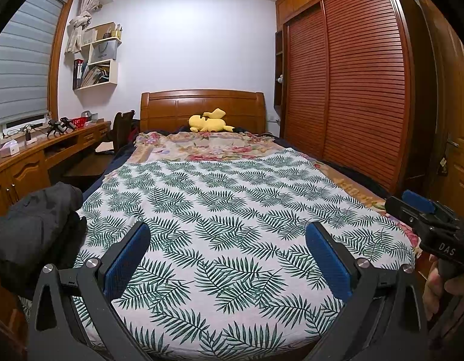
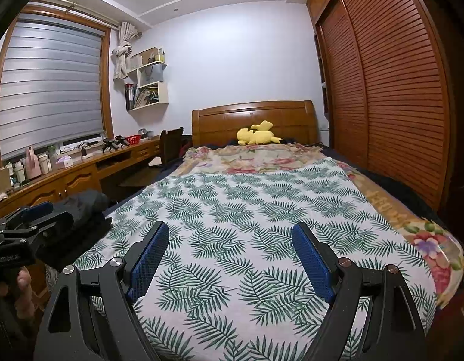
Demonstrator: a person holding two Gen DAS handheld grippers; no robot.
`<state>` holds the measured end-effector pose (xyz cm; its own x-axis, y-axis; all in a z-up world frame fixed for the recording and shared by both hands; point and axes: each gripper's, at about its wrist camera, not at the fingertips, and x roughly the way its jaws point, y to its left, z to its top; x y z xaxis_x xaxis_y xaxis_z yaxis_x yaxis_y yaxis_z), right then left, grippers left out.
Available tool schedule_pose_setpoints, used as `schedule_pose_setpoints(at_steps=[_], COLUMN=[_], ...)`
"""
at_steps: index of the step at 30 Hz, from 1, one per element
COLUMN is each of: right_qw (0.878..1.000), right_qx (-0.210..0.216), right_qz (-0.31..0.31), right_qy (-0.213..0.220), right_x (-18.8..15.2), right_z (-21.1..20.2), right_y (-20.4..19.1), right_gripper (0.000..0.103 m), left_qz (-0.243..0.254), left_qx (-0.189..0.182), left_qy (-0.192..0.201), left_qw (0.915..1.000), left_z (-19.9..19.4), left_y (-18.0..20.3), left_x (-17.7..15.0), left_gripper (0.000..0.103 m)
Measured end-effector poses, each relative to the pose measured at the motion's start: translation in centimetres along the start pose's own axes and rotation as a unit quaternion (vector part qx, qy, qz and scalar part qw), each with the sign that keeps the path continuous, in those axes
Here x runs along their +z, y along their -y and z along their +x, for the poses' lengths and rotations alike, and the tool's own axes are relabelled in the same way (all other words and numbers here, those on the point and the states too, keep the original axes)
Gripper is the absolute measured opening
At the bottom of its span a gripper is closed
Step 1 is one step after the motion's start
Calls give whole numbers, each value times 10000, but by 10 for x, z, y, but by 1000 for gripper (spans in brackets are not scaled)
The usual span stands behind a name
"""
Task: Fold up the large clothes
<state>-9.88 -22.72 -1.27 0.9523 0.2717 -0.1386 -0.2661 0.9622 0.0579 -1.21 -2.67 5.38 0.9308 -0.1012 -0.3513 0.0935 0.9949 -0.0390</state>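
Bedroom first: the leaf-print bedspread (image 1: 232,210) lies bare before us. Our left gripper (image 1: 227,258) and right gripper (image 2: 230,260) hang spread, holding nothing. At lower left sits the dark garment (image 1: 36,225), bunched, probably soft and bulky; we would pinch collar or shoulder seams.

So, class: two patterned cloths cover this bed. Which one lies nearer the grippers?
The green fern-leaf cloth, spread at the foot under both open grippers; the floral blanket lies beyond it, toward the headboard.
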Motion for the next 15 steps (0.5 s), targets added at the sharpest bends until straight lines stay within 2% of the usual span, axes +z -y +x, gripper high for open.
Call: schedule_pose_setpoints(at_steps=[15], right_qw=[10000], right_qx=[2], right_qz=[9], right_qy=[-8], right_x=[-1], right_z=[1], right_y=[0], right_gripper=[85], left_qz=[3], left_qx=[3], left_qy=[-6], left_qw=[10000], left_z=[-1], left_y=[1], left_x=[2], left_gripper=[103])
